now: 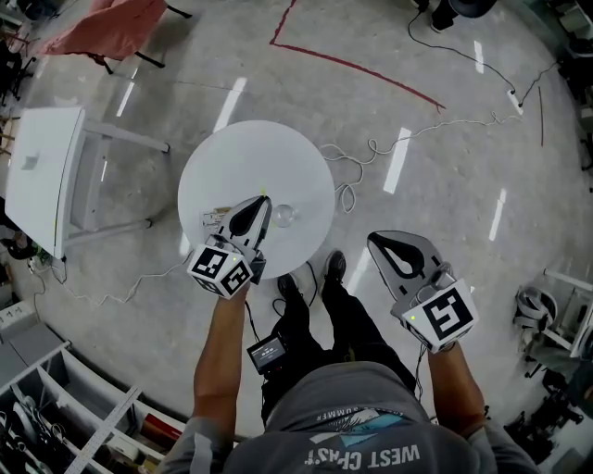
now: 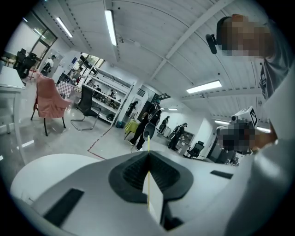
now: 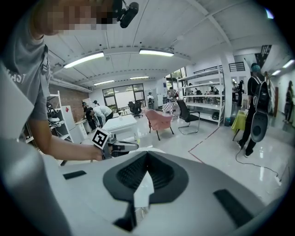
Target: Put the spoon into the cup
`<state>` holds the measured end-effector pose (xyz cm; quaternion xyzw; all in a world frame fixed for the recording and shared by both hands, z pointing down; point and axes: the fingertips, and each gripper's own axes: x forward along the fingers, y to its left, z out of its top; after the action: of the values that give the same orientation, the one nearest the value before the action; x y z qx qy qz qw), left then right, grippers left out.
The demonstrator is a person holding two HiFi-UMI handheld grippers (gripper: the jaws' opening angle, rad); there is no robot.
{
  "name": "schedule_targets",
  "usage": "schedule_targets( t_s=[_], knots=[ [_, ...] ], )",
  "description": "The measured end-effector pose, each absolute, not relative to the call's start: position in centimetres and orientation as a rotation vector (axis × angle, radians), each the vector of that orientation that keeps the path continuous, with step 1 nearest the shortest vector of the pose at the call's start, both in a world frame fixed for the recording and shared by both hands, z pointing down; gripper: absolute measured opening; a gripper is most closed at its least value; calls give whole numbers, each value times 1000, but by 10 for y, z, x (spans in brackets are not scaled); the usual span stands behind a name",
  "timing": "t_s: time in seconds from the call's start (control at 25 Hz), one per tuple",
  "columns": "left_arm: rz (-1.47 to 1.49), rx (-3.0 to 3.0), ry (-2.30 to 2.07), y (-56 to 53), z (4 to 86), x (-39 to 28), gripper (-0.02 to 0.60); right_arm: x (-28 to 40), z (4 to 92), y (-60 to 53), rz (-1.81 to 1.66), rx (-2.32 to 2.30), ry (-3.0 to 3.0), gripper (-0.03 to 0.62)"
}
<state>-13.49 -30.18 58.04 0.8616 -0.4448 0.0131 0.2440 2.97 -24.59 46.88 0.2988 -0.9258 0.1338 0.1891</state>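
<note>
A round white table point(image 1: 243, 162) stands in front of me in the head view. Near its front edge sits a small clear cup point(image 1: 284, 216). My left gripper point(image 1: 263, 200) hovers over the table just left of the cup, shut on a thin yellow spoon point(image 1: 264, 193) whose end pokes out past the jaws. In the left gripper view the spoon point(image 2: 148, 143) shows edge-on as a yellow line rising from the closed left gripper point(image 2: 148, 156). My right gripper point(image 1: 374, 240) is off the table, over the floor to the right, shut and empty point(image 3: 146, 156).
A small pale item point(image 1: 215, 219) lies on the round table left of the left gripper. A white rectangular table point(image 1: 42, 176) stands at the left, a pink chair point(image 1: 102, 28) behind it. Cables point(image 1: 361, 157) and a red floor line point(image 1: 352, 65) run beyond the table.
</note>
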Motion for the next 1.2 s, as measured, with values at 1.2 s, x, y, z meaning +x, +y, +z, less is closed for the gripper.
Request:
schedule_targets(
  t_s=[1.2],
  knots=[
    [137, 2304, -1261, -298, 637, -135, 6, 23, 481, -246, 428, 821, -2633, 2]
  ],
)
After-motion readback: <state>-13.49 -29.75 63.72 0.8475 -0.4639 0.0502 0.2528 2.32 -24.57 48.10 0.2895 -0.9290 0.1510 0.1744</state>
